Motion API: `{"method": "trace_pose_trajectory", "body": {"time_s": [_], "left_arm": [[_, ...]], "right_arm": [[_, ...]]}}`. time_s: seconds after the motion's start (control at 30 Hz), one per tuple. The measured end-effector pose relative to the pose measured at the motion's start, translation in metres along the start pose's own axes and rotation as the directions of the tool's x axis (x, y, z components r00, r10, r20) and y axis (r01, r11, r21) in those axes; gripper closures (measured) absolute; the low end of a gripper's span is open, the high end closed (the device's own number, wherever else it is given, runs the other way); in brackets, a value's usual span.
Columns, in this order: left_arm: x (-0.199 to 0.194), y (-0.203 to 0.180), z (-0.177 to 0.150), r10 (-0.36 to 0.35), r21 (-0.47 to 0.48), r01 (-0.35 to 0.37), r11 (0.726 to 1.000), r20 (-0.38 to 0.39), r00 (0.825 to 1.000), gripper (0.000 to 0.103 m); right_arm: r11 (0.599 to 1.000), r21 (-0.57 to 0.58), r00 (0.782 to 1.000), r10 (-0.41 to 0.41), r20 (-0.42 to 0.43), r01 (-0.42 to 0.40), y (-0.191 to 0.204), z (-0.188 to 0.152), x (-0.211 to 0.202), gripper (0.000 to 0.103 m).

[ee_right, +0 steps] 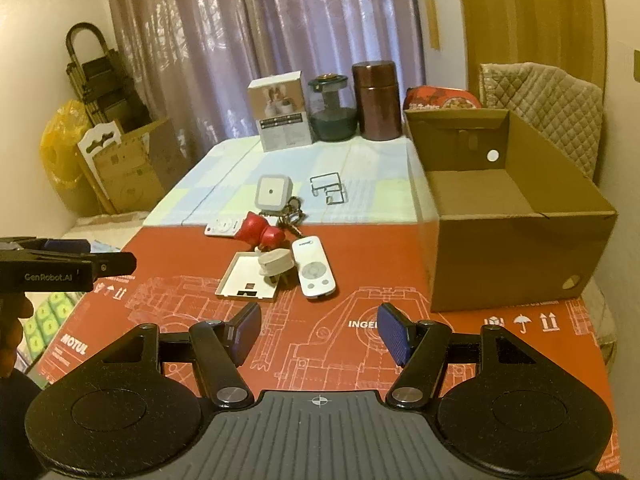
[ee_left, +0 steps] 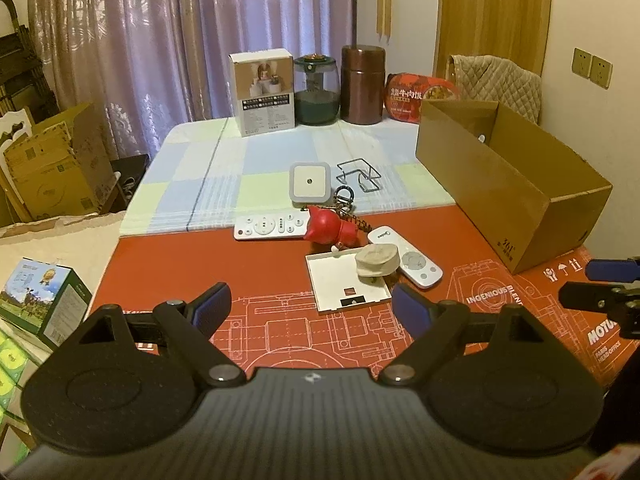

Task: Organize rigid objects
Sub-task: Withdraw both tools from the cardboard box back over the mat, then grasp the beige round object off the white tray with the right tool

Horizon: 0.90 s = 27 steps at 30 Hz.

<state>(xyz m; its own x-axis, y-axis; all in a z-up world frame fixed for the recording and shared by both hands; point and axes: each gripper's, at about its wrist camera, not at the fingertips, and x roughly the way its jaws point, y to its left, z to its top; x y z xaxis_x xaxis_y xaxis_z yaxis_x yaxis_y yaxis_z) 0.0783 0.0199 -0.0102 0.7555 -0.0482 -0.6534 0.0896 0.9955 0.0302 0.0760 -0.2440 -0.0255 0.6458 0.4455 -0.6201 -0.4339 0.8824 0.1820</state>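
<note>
On the red printed mat [ee_left: 168, 264], the loose items lie in one cluster: a white square plate [ee_left: 346, 286] with a beige plug adapter [ee_left: 378, 261] resting on its corner, a short white remote [ee_left: 412, 258] touching at 3 o'clock of the adapter, a red figurine [ee_left: 330, 229] on a key ring at 12 o'clock, a long white remote [ee_left: 269, 227] at 9 o'clock of the figurine. A white night light [ee_left: 310, 182] and wire stand [ee_left: 358, 174] sit beyond on the checked cloth. The open cardboard box [ee_right: 516, 264] stands at 3 o'clock, empty side visible. Left gripper [ee_left: 312, 314]: jaws apart, nothing between. Right gripper [ee_right: 318, 334]: jaws apart, nothing between, above the mat.
</note>
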Motion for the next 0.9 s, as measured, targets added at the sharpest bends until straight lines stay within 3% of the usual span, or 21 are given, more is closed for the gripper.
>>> {"method": "trace_pose_trajectory", "body": {"time_s": [0.6, 0.9], "left_arm": [[0.092, 0.006, 0.002, -0.013, 0.044, 0.016, 0.999, -0.073, 0.997, 0.018], [0.134, 0.024, -0.001, -0.010, 0.065, 0.016, 0.998, -0.079, 0.997, 0.018]], "right_arm": [[0.994, -0.105, 0.996, 0.024, -0.088, -0.033, -0.009, 0.005, 0.105, 0.042], [0.980, -0.160, 0.991, 0.106, -0.084, -0.118, -0.002, 0.010, 0.158, 0.042]]}}
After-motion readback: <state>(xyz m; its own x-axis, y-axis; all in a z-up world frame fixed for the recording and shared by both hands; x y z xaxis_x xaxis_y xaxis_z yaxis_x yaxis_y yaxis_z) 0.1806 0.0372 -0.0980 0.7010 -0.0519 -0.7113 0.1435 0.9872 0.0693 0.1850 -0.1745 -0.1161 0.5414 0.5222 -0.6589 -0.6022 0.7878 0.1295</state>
